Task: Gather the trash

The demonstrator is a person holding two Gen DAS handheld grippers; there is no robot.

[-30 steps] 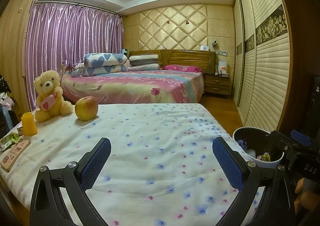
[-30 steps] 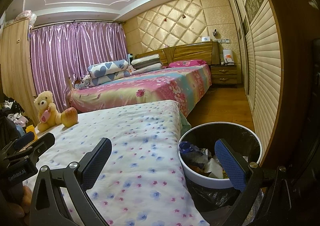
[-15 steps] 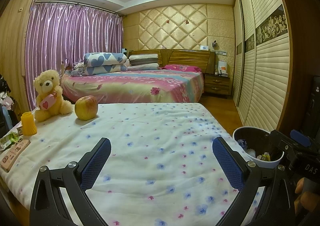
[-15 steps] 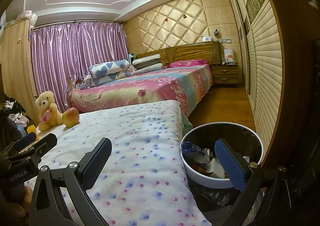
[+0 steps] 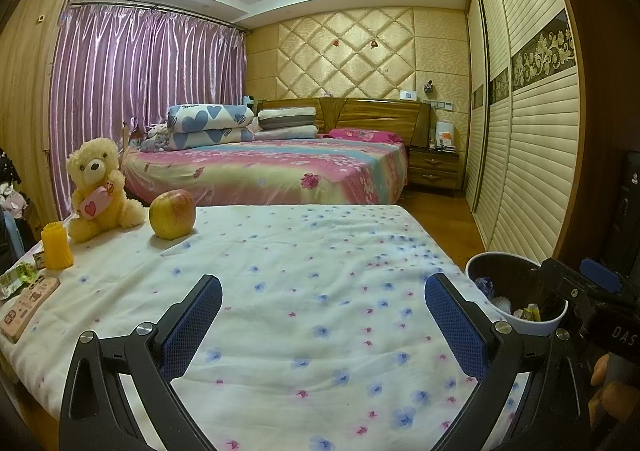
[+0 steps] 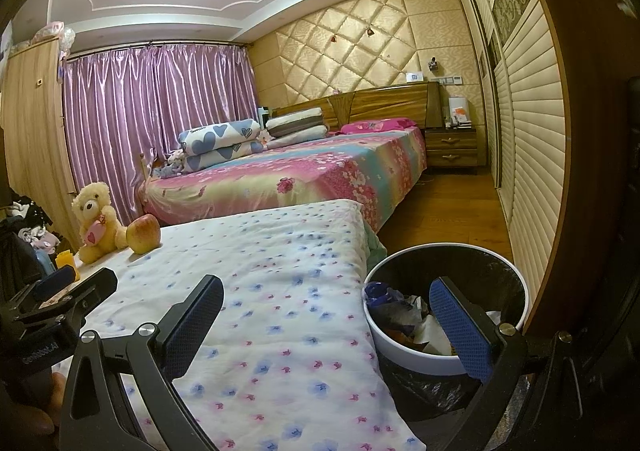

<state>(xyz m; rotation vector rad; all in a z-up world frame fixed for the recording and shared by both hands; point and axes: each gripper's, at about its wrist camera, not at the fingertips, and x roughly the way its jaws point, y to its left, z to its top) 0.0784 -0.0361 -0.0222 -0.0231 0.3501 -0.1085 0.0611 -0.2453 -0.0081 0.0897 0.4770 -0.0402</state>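
Both grippers, left (image 5: 323, 314) and right (image 6: 326, 318), spread wide, holding nothing. Bear (image 5: 99, 190), apple (image 5: 172, 219), cup (image 5: 57, 251) sit mid-left of frame on cloth (image 5: 304, 275). Bin (image 6: 416, 353) touches cloth's right edge, lower right, w/ trash (image 6: 400, 311) inside.

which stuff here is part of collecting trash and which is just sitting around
Job:
white trash bin with black liner, already holding rubbish
green crinkled wrapper at the bedspread's left edge, likely trash
left gripper and right gripper, both open

Lying about:
cream teddy bear
red-yellow apple
yellow ribbed cup
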